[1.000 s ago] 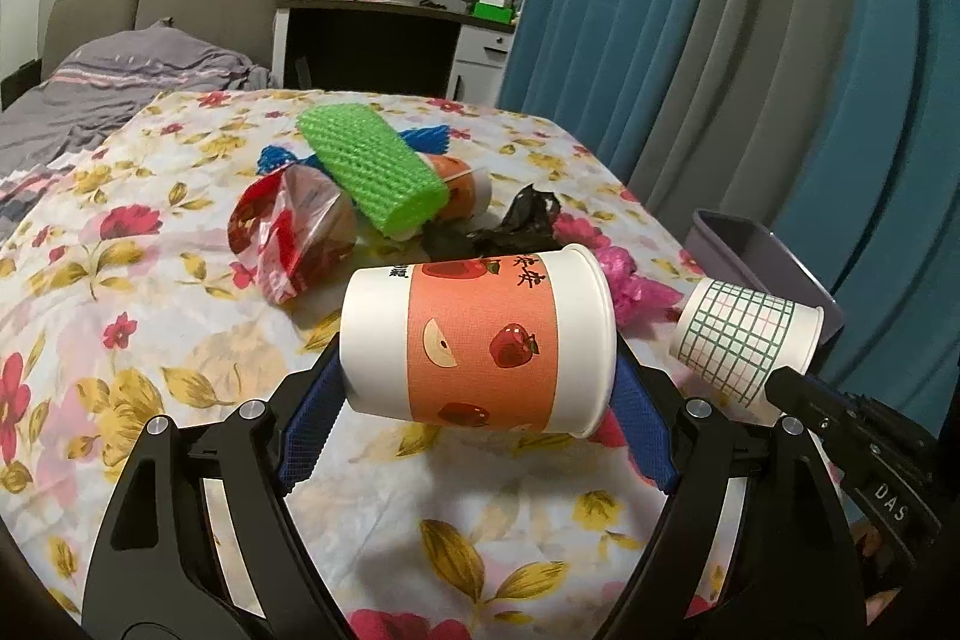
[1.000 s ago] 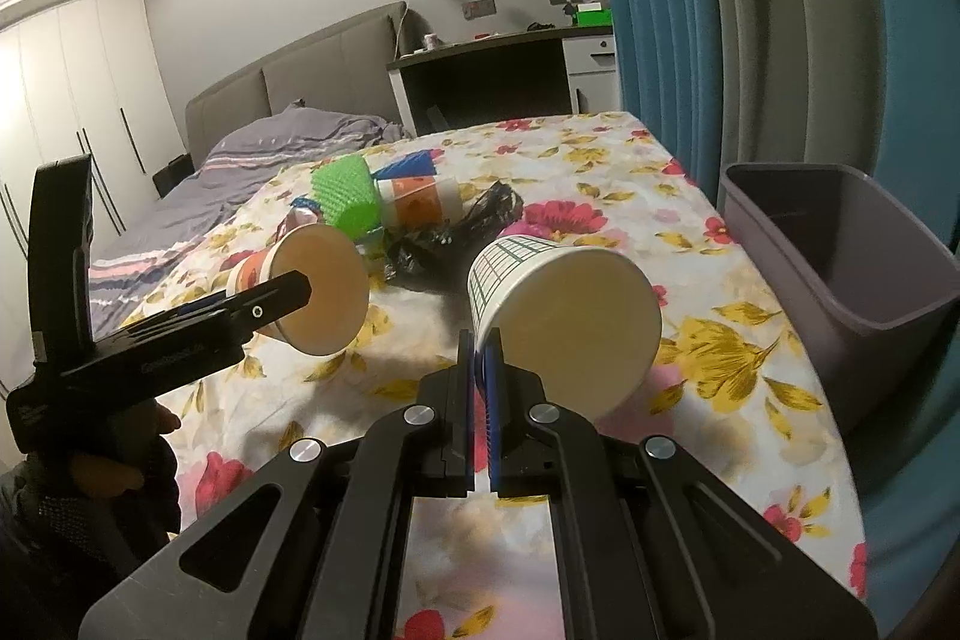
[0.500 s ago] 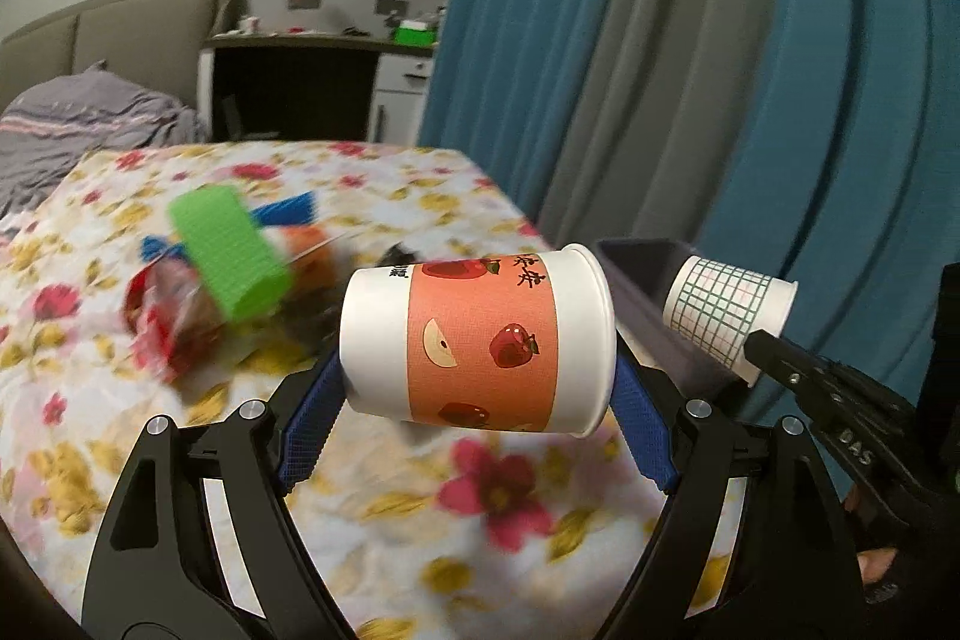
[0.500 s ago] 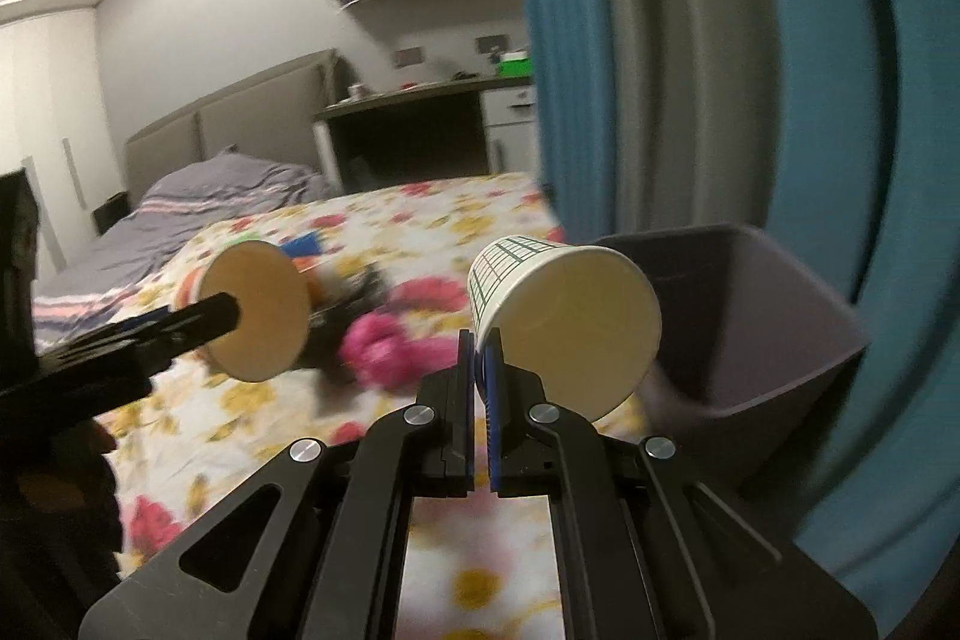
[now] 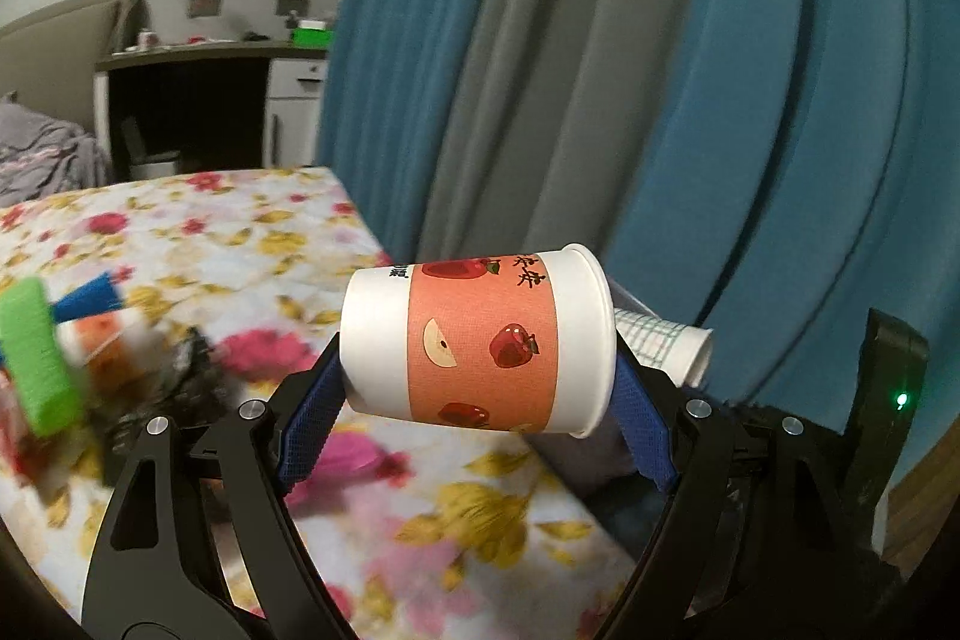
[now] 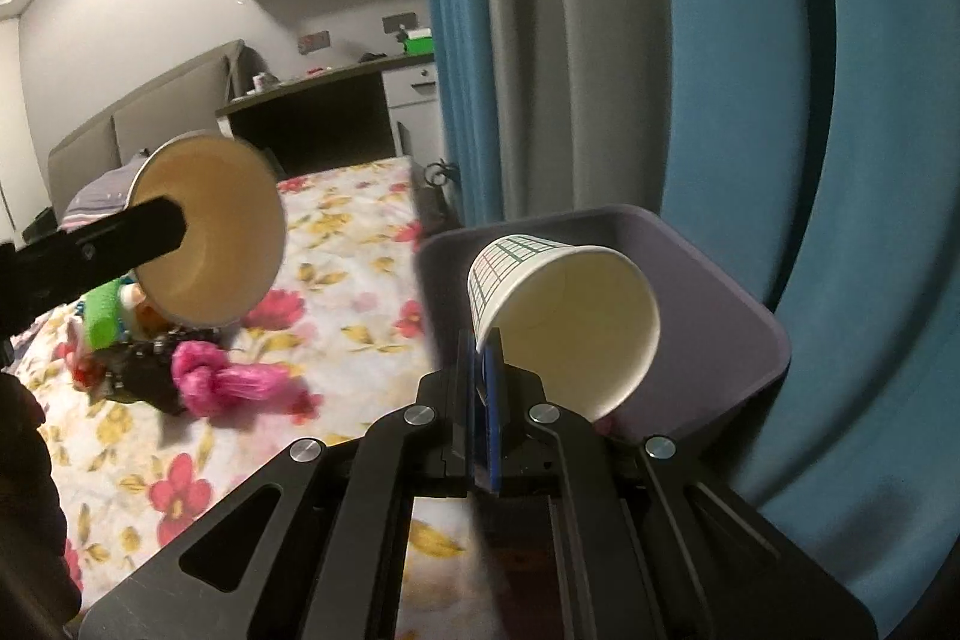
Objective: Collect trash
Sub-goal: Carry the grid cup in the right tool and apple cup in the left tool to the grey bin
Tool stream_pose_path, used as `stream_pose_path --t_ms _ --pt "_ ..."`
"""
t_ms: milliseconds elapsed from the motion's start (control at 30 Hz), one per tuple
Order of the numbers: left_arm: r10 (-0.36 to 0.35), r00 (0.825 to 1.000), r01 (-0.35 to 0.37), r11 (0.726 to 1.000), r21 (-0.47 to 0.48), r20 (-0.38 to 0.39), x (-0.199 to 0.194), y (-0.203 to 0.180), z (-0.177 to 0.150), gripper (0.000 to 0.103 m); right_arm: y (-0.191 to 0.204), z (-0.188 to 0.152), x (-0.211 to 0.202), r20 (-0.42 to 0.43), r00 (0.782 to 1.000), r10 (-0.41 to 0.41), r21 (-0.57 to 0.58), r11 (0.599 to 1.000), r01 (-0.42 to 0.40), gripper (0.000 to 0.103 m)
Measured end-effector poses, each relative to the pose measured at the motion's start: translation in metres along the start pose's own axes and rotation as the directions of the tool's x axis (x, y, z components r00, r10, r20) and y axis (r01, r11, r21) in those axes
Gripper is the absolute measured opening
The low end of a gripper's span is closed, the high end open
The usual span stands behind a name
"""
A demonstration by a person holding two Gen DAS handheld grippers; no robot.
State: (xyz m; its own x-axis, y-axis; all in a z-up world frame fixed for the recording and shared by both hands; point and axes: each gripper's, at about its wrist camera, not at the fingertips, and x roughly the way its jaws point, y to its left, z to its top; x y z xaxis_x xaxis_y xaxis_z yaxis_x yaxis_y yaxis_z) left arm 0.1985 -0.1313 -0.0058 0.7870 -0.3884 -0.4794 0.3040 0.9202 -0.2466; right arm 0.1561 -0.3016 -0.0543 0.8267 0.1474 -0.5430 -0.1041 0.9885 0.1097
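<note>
L gripper [image 5: 480,388] grips an apple-print paper cup [image 5: 480,343] sideways, blue pads pressed on its base & mouth, above the floral bedspread [image 5: 198,244]. R gripper [image 6: 485,370] is clamped on the rim of a grid-print paper cup [image 6: 564,304], tilted w/ mouth toward the camera, in front of the open grey bin [image 6: 720,304] beside the bed. Left on the spread: pink bag [image 6: 231,379], green foam net [image 5: 36,358], black wrapper [image 5: 174,388]. Teal & grey curtains [image 5: 660,70] behind.
</note>
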Motion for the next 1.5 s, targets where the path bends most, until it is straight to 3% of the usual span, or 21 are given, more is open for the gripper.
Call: stream_pose_path --t_ms 500,1500 --pt "-0.070 0.990 0.073 0.997 0.019 -0.122 0.084 -0.030 -0.003 0.080 -0.031 -0.009 0.030 -0.067 0.998 -0.007 0.045 0.999 0.010 0.004" --pt "-0.146 0.961 0.137 0.989 -0.055 -0.237 0.152 -0.040 -0.012 0.080 -0.054 -0.018 0.045 -0.114 0.993 0.031 0.098 0.995 -0.019 0.005"
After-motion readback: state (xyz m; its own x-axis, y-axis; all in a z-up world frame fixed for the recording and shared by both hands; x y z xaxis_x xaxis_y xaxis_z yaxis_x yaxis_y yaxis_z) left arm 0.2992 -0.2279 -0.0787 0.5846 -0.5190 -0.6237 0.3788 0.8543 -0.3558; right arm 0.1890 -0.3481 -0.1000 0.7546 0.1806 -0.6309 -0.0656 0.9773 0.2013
